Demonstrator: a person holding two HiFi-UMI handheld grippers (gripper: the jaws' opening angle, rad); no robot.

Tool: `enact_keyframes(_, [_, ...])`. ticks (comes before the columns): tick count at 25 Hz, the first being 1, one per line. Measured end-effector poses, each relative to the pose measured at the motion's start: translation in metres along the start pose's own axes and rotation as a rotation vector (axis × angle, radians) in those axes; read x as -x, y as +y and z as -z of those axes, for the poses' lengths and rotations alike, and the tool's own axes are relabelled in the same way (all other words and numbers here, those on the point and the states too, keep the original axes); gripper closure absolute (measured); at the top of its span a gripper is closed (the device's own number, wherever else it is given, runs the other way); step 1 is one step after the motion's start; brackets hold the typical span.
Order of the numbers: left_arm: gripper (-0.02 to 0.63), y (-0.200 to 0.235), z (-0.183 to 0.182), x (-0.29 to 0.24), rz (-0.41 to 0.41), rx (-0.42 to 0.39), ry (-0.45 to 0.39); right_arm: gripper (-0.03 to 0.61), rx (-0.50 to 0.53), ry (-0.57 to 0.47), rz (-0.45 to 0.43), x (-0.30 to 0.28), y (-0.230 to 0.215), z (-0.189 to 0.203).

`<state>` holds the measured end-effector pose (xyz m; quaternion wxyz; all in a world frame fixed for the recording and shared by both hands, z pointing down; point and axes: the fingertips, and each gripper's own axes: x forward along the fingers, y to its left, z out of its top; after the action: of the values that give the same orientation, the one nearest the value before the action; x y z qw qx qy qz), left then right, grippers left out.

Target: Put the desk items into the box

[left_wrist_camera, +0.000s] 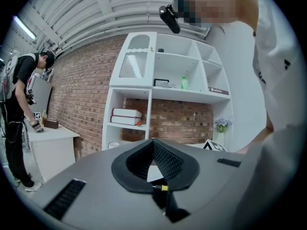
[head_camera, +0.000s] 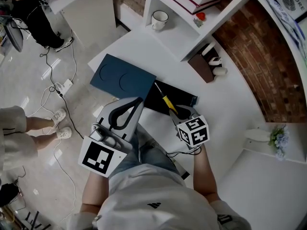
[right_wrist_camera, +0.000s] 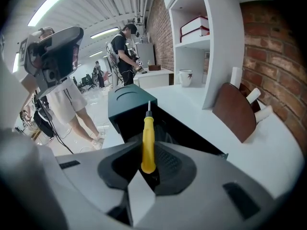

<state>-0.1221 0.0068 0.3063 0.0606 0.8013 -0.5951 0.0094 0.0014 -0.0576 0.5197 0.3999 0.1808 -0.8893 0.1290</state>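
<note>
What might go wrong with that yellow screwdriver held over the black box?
The right gripper pinches the screwdriver only by the end of its handle, so it might pivot or slip. Its tip reaches the box edge beside the blue lid; dropped now, it may catch the rim or land outside.

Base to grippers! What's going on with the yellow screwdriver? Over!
Left gripper shut, empty. Right gripper shut on yellow screwdriver, tip toward the open black box. Blue lid lies beside it; nothing seen blocking.
</note>
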Motion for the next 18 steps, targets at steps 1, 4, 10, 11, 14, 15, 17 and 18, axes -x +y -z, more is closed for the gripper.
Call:
enact_keyframes(1, [0.601,0.0,0.001,-0.001,-0.001,0.0,0.002,0.495,0.001,0.009,0.0,-0.002,-0.001,0.002])
enact_keyframes(4, [0.601,0.002,0.002,-0.004,-0.003,0.004,0.007,0.494,-0.002,0.032,-0.004,-0.007,-0.004,0.005])
enact_keyframes(10, [0.601,0.007,0.004,-0.008,-0.009,0.005,0.01,0.492,-0.002,0.092,0.0,-0.019,-0.008,0.012])
enact_keyframes(11, [0.601,0.008,0.005,-0.008,-0.01,0.006,0.011,0.492,-0.004,0.1,-0.001,-0.02,-0.009,0.012])
enact_keyframes(14, [0.601,0.012,0.005,-0.009,-0.014,0.014,0.013,0.492,-0.014,0.114,-0.005,-0.024,-0.009,0.012])
enact_keyframes(15, [0.601,0.013,0.006,-0.01,-0.016,0.016,0.014,0.492,-0.014,0.118,-0.006,-0.025,-0.009,0.012])
enact_keyframes(17, [0.601,0.015,0.006,-0.01,-0.018,0.017,0.016,0.491,-0.01,0.126,-0.006,-0.027,-0.009,0.012])
enact_keyframes(18, [0.601,0.015,0.006,-0.01,-0.019,0.017,0.016,0.491,-0.009,0.129,-0.007,-0.028,-0.009,0.013])
